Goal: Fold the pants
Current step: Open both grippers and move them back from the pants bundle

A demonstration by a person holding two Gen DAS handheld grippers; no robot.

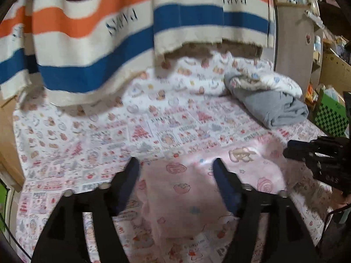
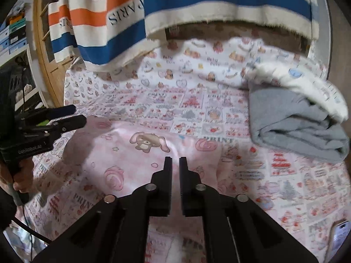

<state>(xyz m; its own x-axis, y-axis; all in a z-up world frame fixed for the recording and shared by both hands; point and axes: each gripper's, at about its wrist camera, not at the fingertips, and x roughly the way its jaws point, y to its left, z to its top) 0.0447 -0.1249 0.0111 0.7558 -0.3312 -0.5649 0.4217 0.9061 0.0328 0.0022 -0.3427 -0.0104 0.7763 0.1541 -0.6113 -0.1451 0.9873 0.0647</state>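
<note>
- Bedding under both of my tools is a thin printed sheet (image 2: 197, 109), white with small red and pink panels, lying fairly flat on the bed.
- Left gripper (image 1: 176, 175): jaws stand wide apart, nothing pressed between the dark blue pads; pink cloth shows in the gap below them.
- Right gripper (image 2: 175, 162): black fingers nearly together with a narrow slit between them, no cloth caught in it.
- Pants (image 2: 140, 153): soft pink fabric printed with roses and a brown-eared bunny, lying folded and fairly smooth on the sheet, directly under and ahead of both tools.
- In the right view, my left tool reaches in from the left edge above the near corner of the pink fabric, my hand (image 2: 20, 182) on its grip.
- Folded grey cloth (image 2: 294, 127), thick and matte, sits well to the right, topped by a fluffy white printed blanket (image 2: 307, 83).
- Striped curtain (image 1: 98, 32), cream, orange and blue with lettering, hangs over the far end.
- Phone (image 2: 339, 234) lies at the sheet's right edge.
</note>
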